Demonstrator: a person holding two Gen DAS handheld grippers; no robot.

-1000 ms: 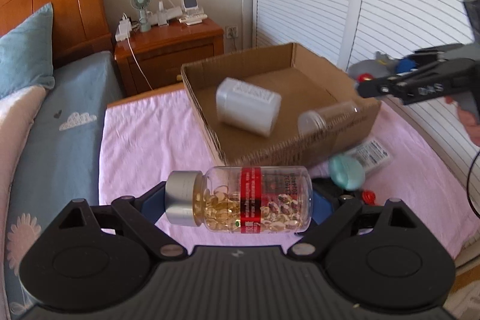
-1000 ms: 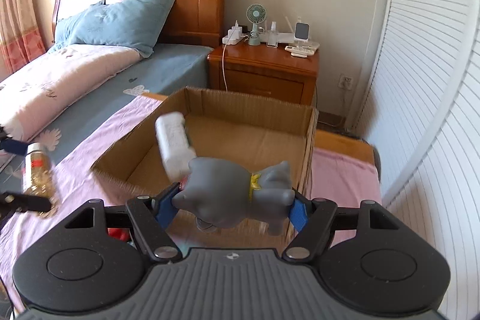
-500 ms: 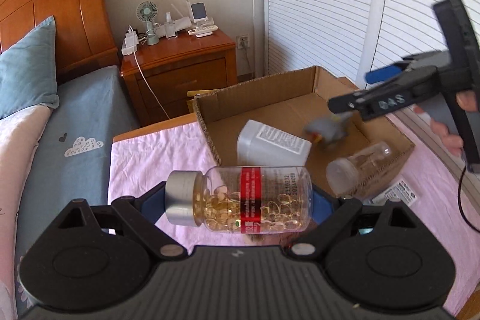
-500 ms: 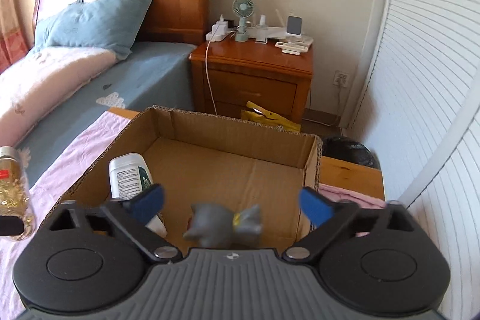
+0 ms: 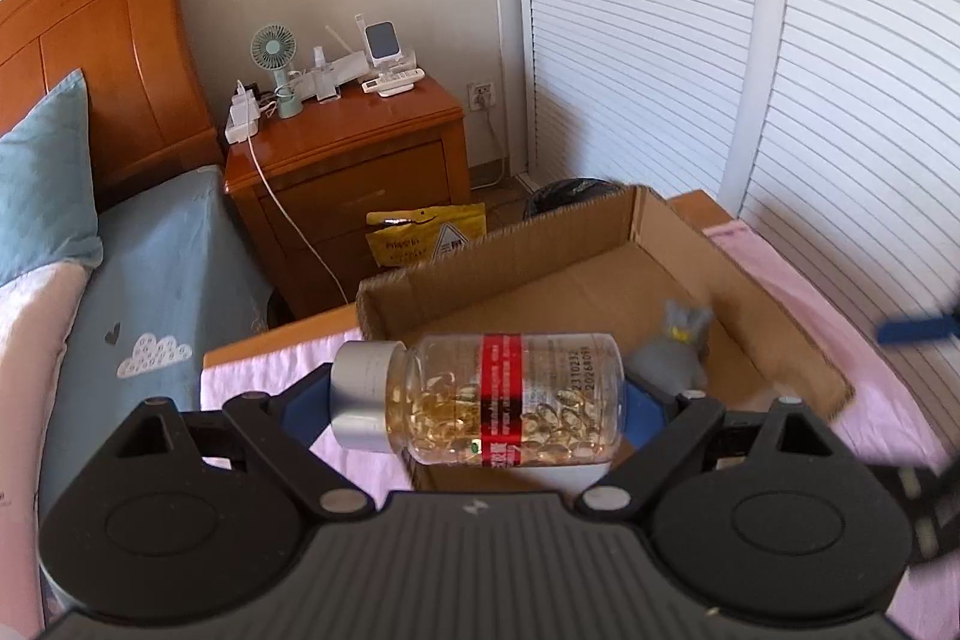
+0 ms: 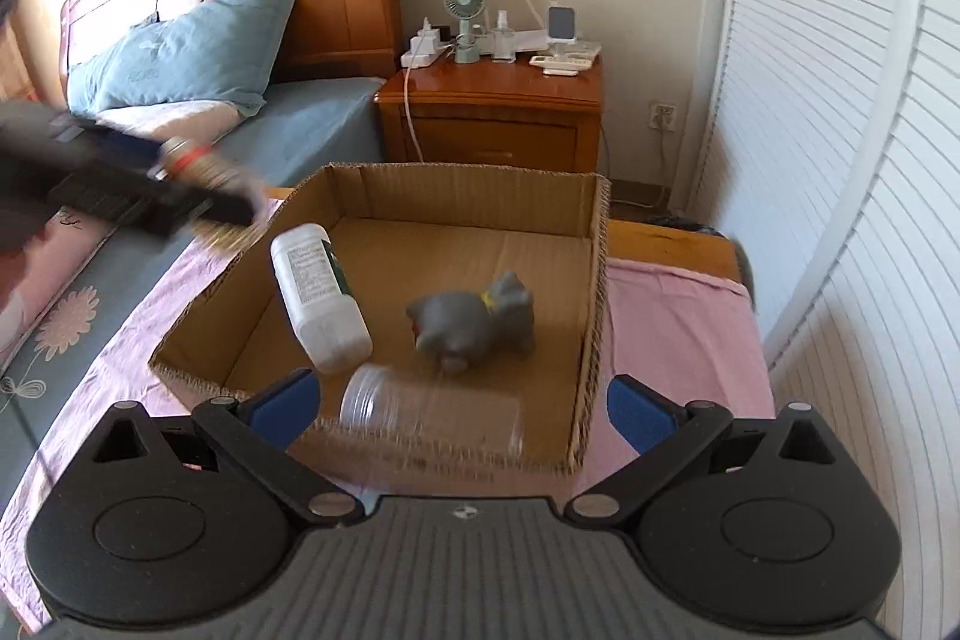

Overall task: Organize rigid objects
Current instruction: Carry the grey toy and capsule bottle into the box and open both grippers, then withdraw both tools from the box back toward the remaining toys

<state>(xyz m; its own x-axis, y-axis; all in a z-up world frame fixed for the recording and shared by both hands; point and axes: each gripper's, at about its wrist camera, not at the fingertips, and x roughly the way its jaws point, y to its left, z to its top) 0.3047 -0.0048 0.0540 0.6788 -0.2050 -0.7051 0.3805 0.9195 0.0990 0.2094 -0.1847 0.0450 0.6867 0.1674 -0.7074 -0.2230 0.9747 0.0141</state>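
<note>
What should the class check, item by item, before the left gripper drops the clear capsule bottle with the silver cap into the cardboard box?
1. Left gripper shut on the clear capsule bottle with the silver cap: ok.
2. Bottle above the open brown cardboard box: cannot tell; it looks near the box's edge.
3. Right gripper open, with nothing between its pads: ok.
4. Grey toy animal lying inside the box: ok.
5. White plastic bottle and clear empty jar inside the box: ok.
6. Bare box floor left for the bottle: ok, at the back.
</note>
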